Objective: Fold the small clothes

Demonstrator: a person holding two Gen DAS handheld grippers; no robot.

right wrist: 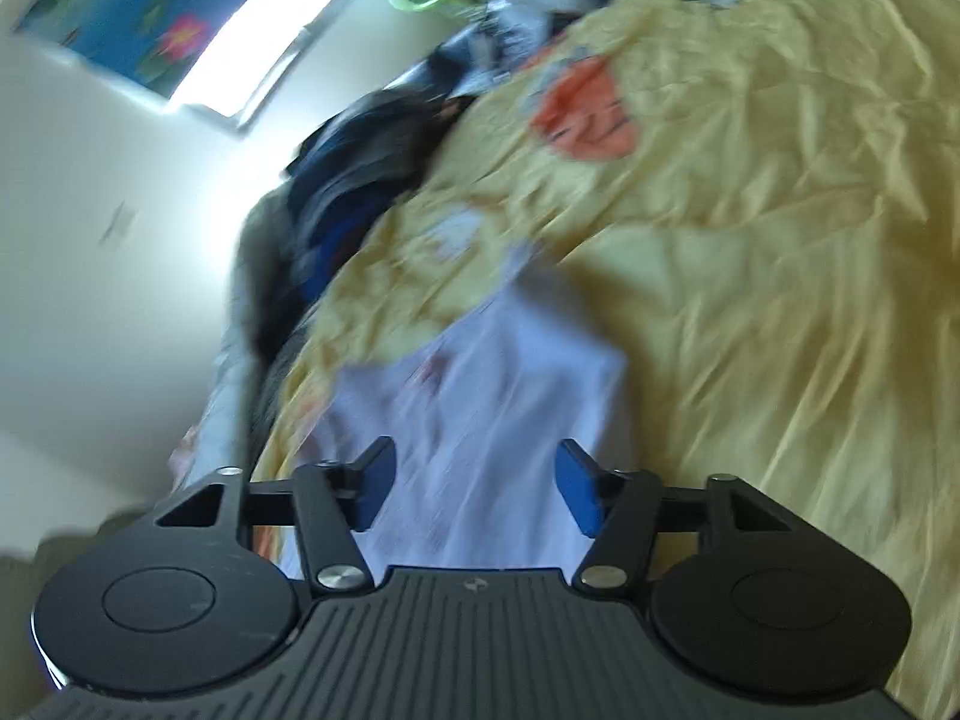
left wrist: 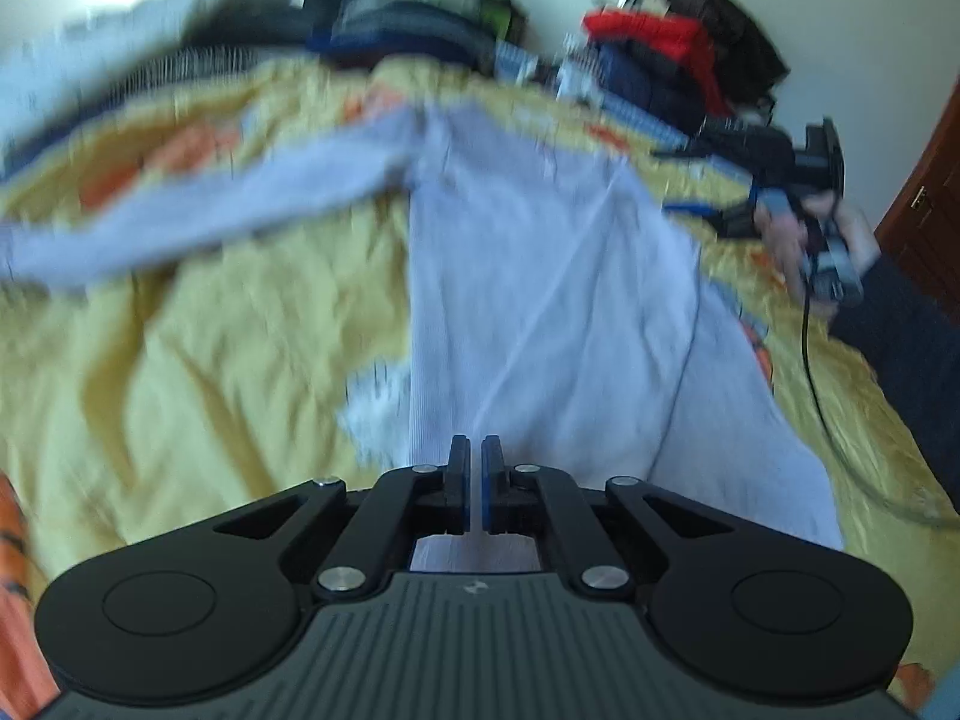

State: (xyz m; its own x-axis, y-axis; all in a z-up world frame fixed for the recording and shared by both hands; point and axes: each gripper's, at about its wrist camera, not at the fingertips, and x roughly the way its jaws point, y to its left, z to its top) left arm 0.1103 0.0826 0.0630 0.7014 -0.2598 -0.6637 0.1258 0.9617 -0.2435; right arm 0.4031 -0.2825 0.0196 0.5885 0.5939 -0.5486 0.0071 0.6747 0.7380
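A pale lilac long-sleeved garment lies stretched on a yellow bedspread, one sleeve trailing off to the left. My left gripper is shut on the garment's near edge, and creases run out from its fingertips. In the right wrist view the same garment lies below my right gripper. That gripper stands open with its blue pads wide apart and nothing pressed between them. A hand holds the right gripper above the garment's far right side.
Piles of dark and red clothes sit along the bed's far edge by the wall, and more dark clothes lie at the bed's left side. A black cable hangs from the right gripper. A wooden door stands at the right.
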